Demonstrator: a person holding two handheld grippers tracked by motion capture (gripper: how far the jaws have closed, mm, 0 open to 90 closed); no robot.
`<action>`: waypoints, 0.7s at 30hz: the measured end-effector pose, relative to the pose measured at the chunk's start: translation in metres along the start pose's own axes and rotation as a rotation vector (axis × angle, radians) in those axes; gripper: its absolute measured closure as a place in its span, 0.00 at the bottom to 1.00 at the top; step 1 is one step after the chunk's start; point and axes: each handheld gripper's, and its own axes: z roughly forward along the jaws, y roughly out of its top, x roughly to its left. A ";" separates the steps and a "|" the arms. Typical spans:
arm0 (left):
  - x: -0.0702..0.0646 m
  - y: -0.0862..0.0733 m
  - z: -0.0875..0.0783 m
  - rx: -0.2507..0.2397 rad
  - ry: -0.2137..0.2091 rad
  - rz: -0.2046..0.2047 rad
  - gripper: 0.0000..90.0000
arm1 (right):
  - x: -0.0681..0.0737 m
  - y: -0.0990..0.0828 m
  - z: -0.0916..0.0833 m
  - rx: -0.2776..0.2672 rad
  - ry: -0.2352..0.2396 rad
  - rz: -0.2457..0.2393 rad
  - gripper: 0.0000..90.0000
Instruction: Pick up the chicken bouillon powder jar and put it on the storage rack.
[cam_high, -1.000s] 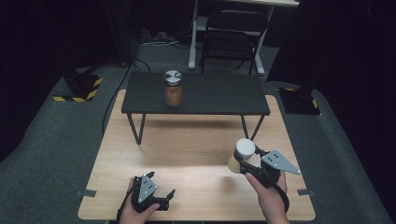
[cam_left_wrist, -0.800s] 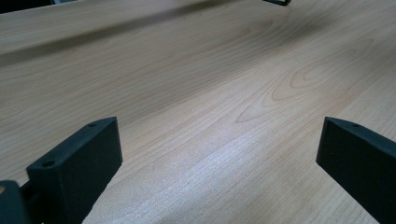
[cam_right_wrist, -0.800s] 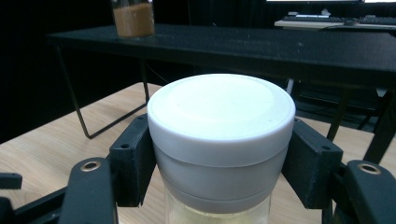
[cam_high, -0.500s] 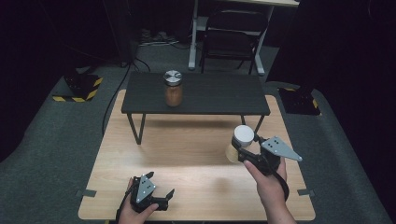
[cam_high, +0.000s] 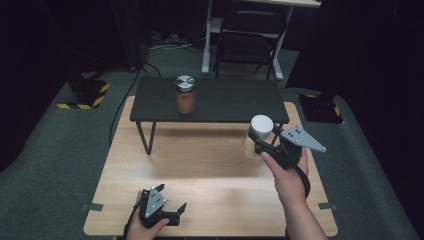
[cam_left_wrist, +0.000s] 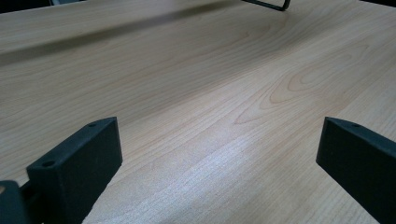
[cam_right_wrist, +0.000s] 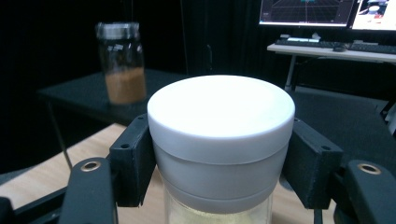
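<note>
Since the earlier frames, the right hand-held gripper has carried its white-lidded jar up off the wooden desk and toward the black bench; the left one has kept its place.

Going left to right in the high view: the left hand-held gripper sits low at the near edge of the desk, held in the person's left hand, with its grey plate on top. Its 2 jaws stand wide apart with nothing between them; the left gripper view looks along them over bare wood grain, with a bench leg at the top edge.

Farther back, the black bench stands on the desk and carries 1 glass jar with a metal lid, roughly half full of brown powder. It stands upright, left of the bench's middle.

At the right, the right hand holds the right hand-held gripper above the desk, just in front of the bench's right end. Its jaws are clamped on the white-lidded jar, 1 pad on each side just under the lid and pressing on the collar. The jar is upright, clear of the desk, with pale yellowish contents showing below the lid. In the right gripper view the white lid sits between the 2 pads, and the brown-powder jar stands well apart on the bench beyond it, at upper left.
</note>
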 end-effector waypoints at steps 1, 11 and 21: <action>0.000 0.000 0.000 -0.001 0.000 0.000 0.01 | 0.000 0.004 0.002 -0.004 -0.003 0.002 0.38; 0.002 0.000 0.000 0.002 -0.008 -0.006 0.01 | 0.001 0.035 0.018 -0.039 -0.021 -0.012 0.38; 0.004 -0.001 0.000 -0.006 -0.017 -0.013 0.01 | 0.006 0.053 0.041 -0.042 -0.034 -0.019 0.38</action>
